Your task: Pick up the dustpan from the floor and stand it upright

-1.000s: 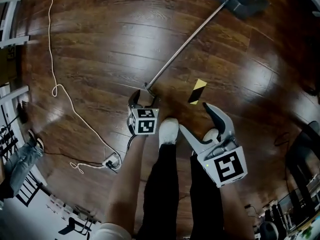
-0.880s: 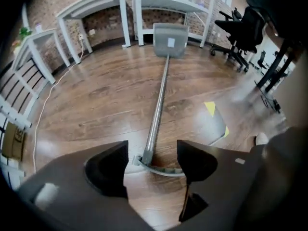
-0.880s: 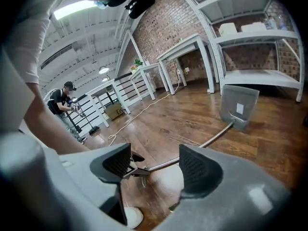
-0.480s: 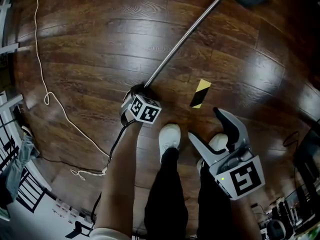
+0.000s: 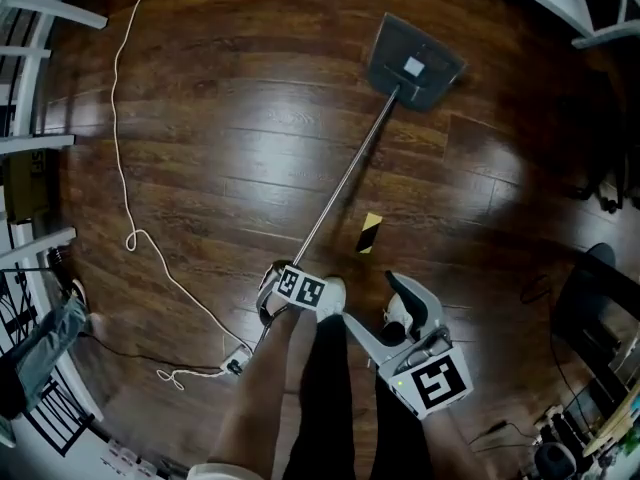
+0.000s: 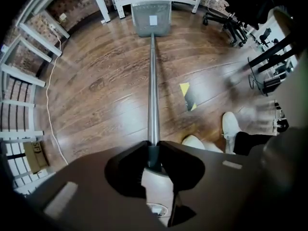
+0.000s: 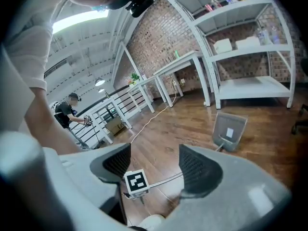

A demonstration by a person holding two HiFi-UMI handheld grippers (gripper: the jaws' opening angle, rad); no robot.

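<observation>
- Jaws of my left hand-held gripper are pressed together on the dark end grip of the handle of the dustpan. The gripper points straight down, just ahead of my shoes.
- My right hand-held gripper is spread wide with nothing between its jaws. It hangs to the right of the left one, apart from the handle and touching nothing.
- From the left grip the metal handle slants away over the wooden floor to the grey pan, which sits well ahead of me. The pan is close to the legs of a white shelf rack.
- A yellow-and-black tape strip lies on the boards just right of the handle, near my feet.
- A white cord trails across the floor well off to the left.
</observation>
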